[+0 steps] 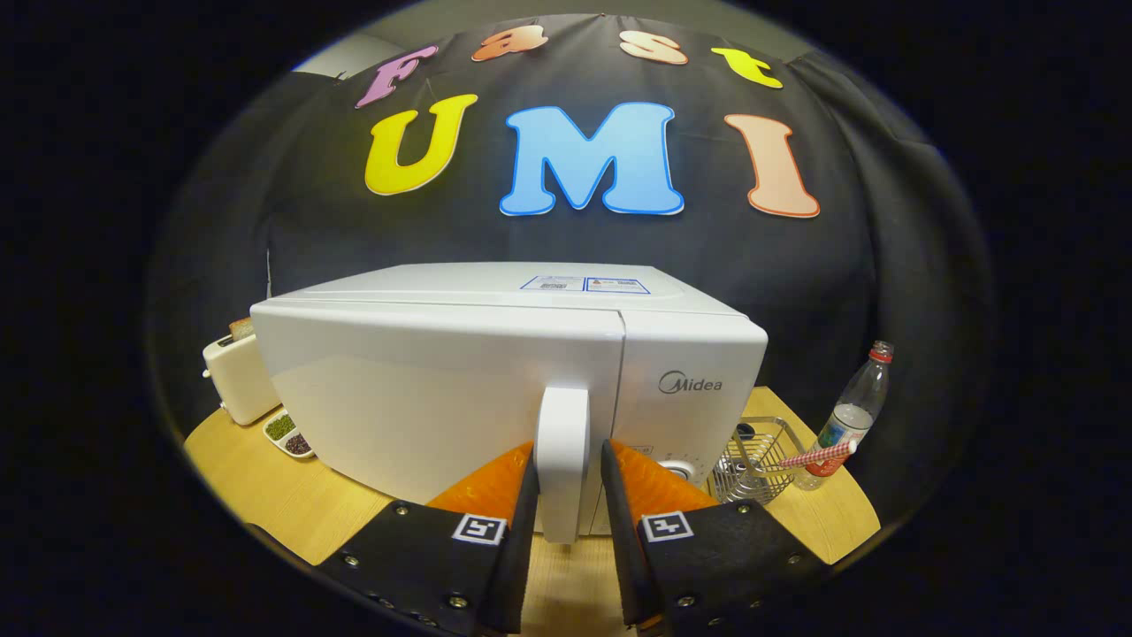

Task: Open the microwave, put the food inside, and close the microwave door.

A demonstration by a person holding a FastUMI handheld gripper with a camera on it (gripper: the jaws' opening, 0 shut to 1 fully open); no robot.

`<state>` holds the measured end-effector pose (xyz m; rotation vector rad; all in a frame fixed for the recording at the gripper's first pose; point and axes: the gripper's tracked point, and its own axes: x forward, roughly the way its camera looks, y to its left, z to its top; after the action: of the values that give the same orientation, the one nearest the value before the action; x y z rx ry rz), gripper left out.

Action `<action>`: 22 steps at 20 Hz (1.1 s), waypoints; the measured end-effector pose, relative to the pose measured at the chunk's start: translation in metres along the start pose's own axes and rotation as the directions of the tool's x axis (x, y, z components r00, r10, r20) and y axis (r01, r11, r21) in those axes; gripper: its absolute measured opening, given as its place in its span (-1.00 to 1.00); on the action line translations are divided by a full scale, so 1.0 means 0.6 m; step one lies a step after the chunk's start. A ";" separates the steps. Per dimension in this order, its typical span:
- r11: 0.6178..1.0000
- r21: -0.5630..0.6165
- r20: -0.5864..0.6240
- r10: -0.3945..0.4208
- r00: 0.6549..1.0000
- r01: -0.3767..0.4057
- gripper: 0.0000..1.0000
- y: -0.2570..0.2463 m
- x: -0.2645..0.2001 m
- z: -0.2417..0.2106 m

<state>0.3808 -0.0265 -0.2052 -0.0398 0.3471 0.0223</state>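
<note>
wooden table (265,495), tongs (566,495) astride handle (562,442)

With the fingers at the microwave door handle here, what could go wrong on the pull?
1. The gripper fingers straddle the door handle, but a firm press is unclear; they may slip off when pulling.
2. The microwave sits free on the wooden table; a stiff door could drag the whole unit forward.
3. The wire basket and plastic bottle stand close beside the microwave and could get knocked if it shifts.
</note>
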 end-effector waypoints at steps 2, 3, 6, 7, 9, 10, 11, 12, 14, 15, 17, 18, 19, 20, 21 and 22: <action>0.999 0.039 -0.021 0.014 1.000 -0.013 -0.17 0.005 -0.008 -0.003; 0.999 0.043 -0.006 0.007 1.000 -0.007 -0.68 0.013 0.022 -0.003; 0.999 0.043 -0.034 0.015 0.999 -0.014 -0.73 0.013 -0.011 -0.003; 0.999 0.038 -0.049 0.025 0.998 -0.023 -0.81 0.014 -0.011 -0.005; 0.999 0.041 -0.077 0.038 0.996 -0.034 -0.81 0.019 -0.032 -0.012; 0.999 0.017 -0.074 0.037 0.997 -0.036 -0.81 0.023 -0.047 -0.015; 0.999 -0.001 -0.078 0.038 0.996 -0.038 -0.81 0.029 -0.066 -0.017; 0.999 0.001 -0.093 0.042 0.995 -0.042 -0.81 0.034 -0.081 -0.027; 0.997 0.043 -0.122 0.067 0.990 -0.063 -0.81 0.048 -0.113 -0.039; 0.995 0.057 -0.138 0.084 0.987 -0.077 -0.81 0.058 -0.129 -0.041; 0.993 0.053 -0.166 0.113 0.980 -0.105 -0.81 0.076 -0.161 -0.052; 0.992 0.050 -0.174 0.127 0.977 -0.120 -0.81 0.087 -0.177 -0.057; 0.990 0.050 -0.180 0.138 0.974 -0.131 -0.81 0.098 -0.192 -0.060; 0.989 0.051 -0.182 0.148 0.972 -0.141 -0.81 0.109 -0.206 -0.065; 0.988 0.052 -0.187 0.155 0.970 -0.148 -0.81 0.120 -0.220 -0.069; 0.987 0.053 -0.188 0.161 0.969 -0.154 -0.82 0.132 -0.234 -0.074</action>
<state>0.2313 0.0485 -0.2018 0.0233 0.5434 0.1700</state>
